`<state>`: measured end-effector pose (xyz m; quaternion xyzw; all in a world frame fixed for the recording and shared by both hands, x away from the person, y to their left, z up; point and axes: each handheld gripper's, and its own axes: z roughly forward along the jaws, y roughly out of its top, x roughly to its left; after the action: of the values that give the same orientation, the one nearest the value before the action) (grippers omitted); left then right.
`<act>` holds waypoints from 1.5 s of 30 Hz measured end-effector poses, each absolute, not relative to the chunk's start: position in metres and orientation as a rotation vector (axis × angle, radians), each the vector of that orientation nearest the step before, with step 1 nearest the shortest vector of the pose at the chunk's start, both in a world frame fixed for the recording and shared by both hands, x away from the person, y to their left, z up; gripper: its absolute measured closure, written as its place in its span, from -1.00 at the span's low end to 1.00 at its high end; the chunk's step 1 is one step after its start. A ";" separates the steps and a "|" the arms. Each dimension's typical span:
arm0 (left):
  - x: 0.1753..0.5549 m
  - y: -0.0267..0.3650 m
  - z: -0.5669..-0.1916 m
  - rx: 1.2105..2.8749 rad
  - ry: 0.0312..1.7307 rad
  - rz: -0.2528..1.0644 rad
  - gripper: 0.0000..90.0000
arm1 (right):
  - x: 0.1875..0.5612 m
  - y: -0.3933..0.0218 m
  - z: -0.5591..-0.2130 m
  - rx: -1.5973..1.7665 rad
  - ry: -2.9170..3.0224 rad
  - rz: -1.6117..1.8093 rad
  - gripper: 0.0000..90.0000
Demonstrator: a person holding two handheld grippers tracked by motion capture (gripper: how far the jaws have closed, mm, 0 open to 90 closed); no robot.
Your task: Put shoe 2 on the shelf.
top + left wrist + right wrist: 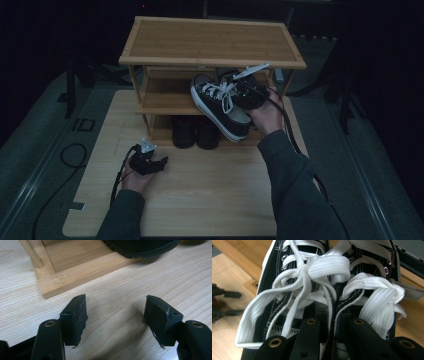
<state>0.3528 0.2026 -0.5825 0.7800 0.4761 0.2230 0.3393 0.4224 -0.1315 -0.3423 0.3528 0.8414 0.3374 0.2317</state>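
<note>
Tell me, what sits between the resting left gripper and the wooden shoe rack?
Only bare tabletop between the left gripper and the shoe rack, per the left gripper view.

My left tongs (161, 163): black body, grey three-cornered plate on top, black cable trailing. Jaws black, square worn pads, brass-coloured rivets at joints. My right tongs (331, 322): same black jaws, brass rivets, small green light on body, black cable. Sleeves dark grey-green, long.
</note>
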 end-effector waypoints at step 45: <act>0.353 0.203 -0.580 2.053 1.237 0.568 -0.16 | 0.414 -0.160 -0.317 0.729 2.418 1.008 0.38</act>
<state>0.3527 0.2026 -0.5799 0.7860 0.4736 0.2173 0.3327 0.4141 -0.1600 -0.3166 0.2620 0.8695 0.3626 0.2094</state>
